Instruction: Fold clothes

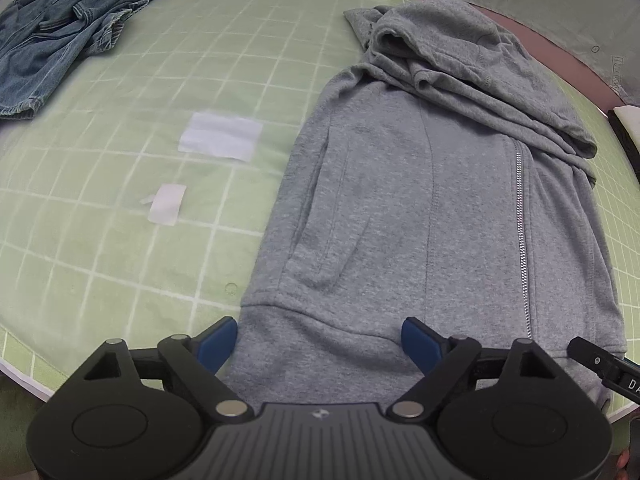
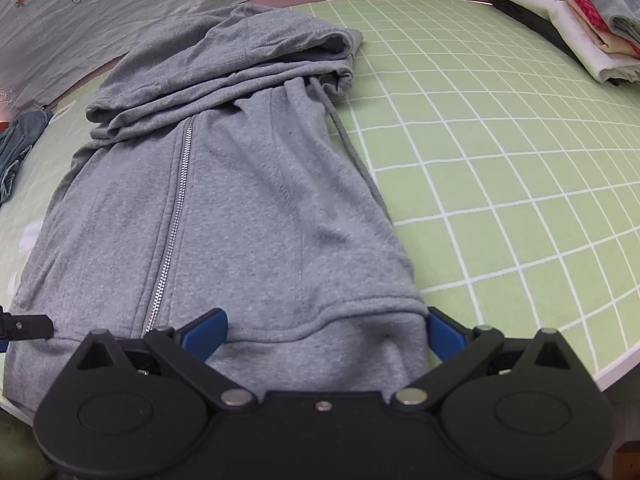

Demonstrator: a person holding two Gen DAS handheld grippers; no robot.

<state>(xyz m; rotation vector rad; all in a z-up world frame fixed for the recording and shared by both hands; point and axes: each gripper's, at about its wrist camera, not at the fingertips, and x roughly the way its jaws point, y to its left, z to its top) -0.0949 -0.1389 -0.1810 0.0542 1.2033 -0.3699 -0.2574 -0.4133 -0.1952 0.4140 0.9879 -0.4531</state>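
A grey zip hoodie [image 1: 420, 208] lies lengthwise on the green grid mat [image 1: 120, 240], sleeves folded in, hood bunched at the far end. It also shows in the right wrist view [image 2: 240, 208], on the same mat [image 2: 500, 160]. My left gripper [image 1: 318, 342] is open, its blue pads straddling the left part of the hem waistband. My right gripper [image 2: 326, 334] is open, its pads straddling the right corner of the hem. Neither holds anything. The tip of the right gripper [image 1: 600, 364] shows at the left view's right edge.
Crumpled blue jeans [image 1: 68, 28] lie at the mat's far left. Two white paper pieces [image 1: 220, 136] lie left of the hoodie. A stack of folded clothes [image 2: 576, 20] sits at the far right. A grey sheet [image 2: 100, 12] lies beyond the mat.
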